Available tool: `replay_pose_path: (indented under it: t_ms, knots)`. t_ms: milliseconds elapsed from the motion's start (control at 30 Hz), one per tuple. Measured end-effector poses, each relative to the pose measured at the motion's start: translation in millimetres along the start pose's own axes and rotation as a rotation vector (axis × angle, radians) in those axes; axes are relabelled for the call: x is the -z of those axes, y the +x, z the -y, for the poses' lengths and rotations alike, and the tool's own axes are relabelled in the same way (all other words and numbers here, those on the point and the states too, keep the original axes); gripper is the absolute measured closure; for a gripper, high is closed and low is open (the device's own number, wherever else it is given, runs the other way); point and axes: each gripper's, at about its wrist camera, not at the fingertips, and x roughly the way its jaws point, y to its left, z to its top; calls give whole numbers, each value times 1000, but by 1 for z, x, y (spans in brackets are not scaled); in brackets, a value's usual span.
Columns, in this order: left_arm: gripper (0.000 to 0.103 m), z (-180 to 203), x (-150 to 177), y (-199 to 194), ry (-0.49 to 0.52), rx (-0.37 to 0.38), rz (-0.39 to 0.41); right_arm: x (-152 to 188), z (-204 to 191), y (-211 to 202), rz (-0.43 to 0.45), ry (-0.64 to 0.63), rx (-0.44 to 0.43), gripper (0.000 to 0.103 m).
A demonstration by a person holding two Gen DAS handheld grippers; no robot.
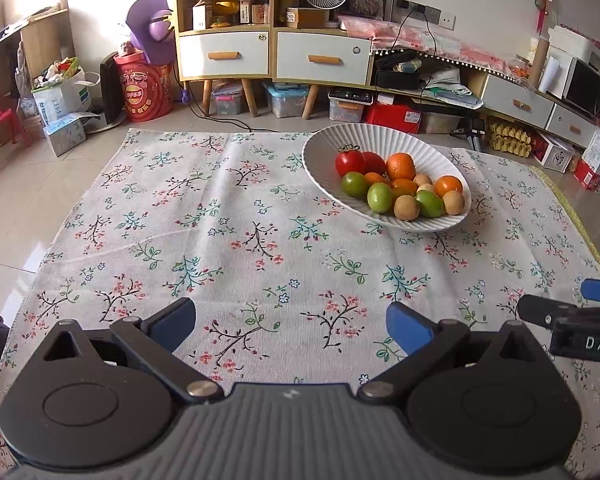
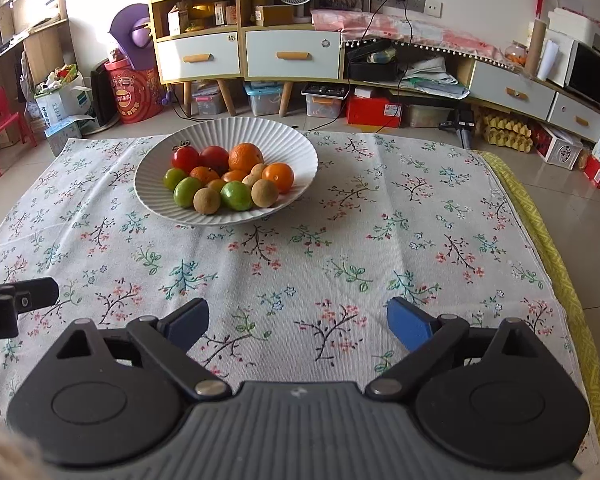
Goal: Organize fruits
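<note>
**Asker:** Cotton, is it, the cloth under everything?

**Describer:** It looks like woven fabric: a pale floral tablecloth (image 1: 236, 216) printed with small branches and blossoms, filling the middle and lower part of both views. It is the largest thing here and serves as the work surface. Its printed area around the bowl is bare, with no loose fruit on it.

**Asker:** Where is the fruit?

**Describer:** All of it sits in one wide white ribbed ceramic bowl (image 1: 384, 136). From the left wrist view the bowl is in the upper right of the frame; from the right wrist view it is upper left of centre (image 2: 228, 130). The fruit is heaped toward the bowl's near side: red tomatoes (image 2: 186, 159) at the back, oranges (image 2: 245, 156) beside them, green round fruits (image 2: 236, 195) and small tan-brown round fruits (image 2: 207, 200) in front. Gathered like this, the sorting looks finished, or not yet begun; I cannot tell which.

**Asker:** And the grippers?

**Describer:** The left gripper (image 1: 291, 326), black with blue pads, fills the bottom of its own view, jaws spread wide, only cloth between them. The right gripper (image 2: 298, 326) matches it: jaws apart, holding nothing. Each one's tip shows at the edge of the other's view, so they hang side by side, well short of the bowl. Both point down at the cloth, free to reach.
</note>
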Motion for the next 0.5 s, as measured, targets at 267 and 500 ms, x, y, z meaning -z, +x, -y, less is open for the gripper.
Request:
replay_pose_path:
  t_ms: [267, 500]
  knots:
    - [4, 5, 7, 1, -5, -18, -22, 8, -15, -1, 13, -36, 18, 7]
    - [4, 12, 12, -1, 28, -12, -23, 10, -19, -3, 16, -46, 3, 7]
